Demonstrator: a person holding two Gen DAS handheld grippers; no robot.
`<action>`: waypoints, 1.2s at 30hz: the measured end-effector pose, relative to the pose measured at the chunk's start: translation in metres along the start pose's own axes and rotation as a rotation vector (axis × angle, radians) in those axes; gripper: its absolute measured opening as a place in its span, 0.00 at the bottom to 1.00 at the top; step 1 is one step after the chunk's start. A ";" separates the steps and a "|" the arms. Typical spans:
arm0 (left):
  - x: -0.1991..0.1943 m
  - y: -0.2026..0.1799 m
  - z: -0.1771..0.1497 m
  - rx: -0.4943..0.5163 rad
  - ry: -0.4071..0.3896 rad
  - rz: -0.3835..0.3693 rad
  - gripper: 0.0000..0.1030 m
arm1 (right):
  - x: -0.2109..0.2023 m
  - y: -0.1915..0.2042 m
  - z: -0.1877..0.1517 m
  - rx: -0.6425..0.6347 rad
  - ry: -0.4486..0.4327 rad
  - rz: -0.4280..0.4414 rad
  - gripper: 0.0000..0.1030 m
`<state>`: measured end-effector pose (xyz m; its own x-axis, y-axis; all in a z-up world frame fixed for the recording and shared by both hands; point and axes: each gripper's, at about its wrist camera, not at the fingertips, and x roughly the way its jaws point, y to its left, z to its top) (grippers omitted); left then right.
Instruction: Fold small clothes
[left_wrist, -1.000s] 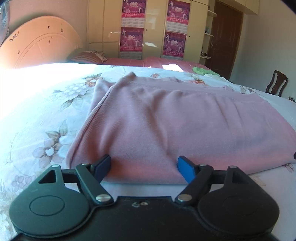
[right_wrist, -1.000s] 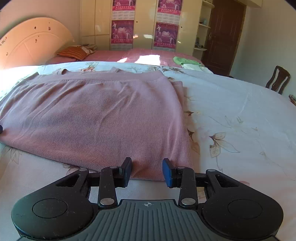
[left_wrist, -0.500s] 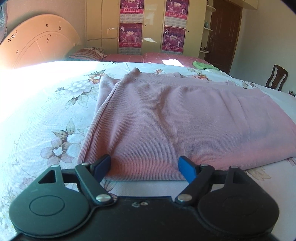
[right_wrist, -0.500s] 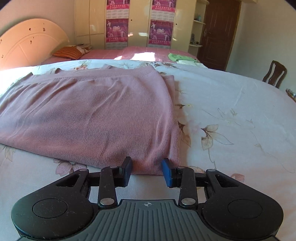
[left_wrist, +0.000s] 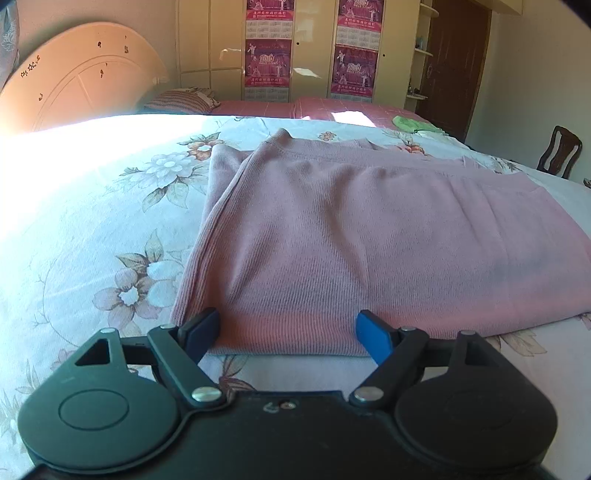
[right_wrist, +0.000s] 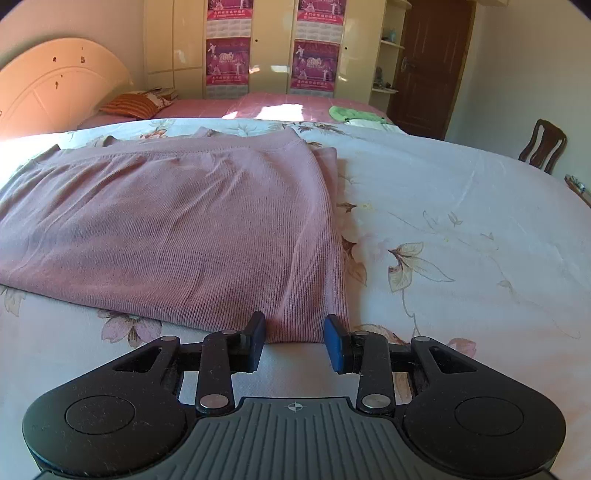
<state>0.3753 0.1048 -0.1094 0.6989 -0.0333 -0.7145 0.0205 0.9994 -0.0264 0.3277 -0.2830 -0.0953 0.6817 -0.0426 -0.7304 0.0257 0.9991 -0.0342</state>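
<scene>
**Both tongs lined up at the near hem of a half-folded pink garment**

The pink knit garment (left_wrist: 369, 236) lies flat on the flowered bedsheet (left_wrist: 110, 221), already doubled over: a lower layer peeks out along its left edge in the left view and along its right edge in the right view, so at least one fold looks done. Its long side runs across the bed, with the near hem facing the two tools.

The left gripper (left_wrist: 288, 332) sits at the hem's left end, its jaws spread wide with the cloth edge between them and nothing clamped. The right gripper (right_wrist: 294, 338) sits at the hem's right corner, jaws apart but narrower, the corner lying in the gap; the fabric does not look pinched. One tool at each end of the same edge makes sense as a setup for lifting that hem evenly and carrying it over to the far side, so the cloth does not skew. That is my reading, not something shown.

Beyond the garment, a small green cloth (right_wrist: 354, 113) rests on the pink bed farther back, by the wardrobe (right_wrist: 266, 48) with its posters. A wooden chair (right_wrist: 541, 146) stands at the right.
</scene>
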 end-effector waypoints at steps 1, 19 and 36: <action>-0.004 0.000 0.001 -0.003 0.015 0.002 0.79 | -0.002 -0.002 0.003 0.013 0.006 0.011 0.34; -0.014 0.064 -0.041 -0.734 0.036 -0.326 0.49 | -0.060 0.060 0.031 -0.003 -0.141 0.280 0.01; 0.051 0.082 -0.015 -0.981 -0.111 -0.358 0.37 | 0.019 0.108 0.080 0.096 -0.103 0.451 0.01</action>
<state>0.4018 0.1846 -0.1580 0.8290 -0.2766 -0.4862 -0.3145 0.4884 -0.8140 0.4018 -0.1761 -0.0582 0.7089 0.3918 -0.5865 -0.2259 0.9138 0.3375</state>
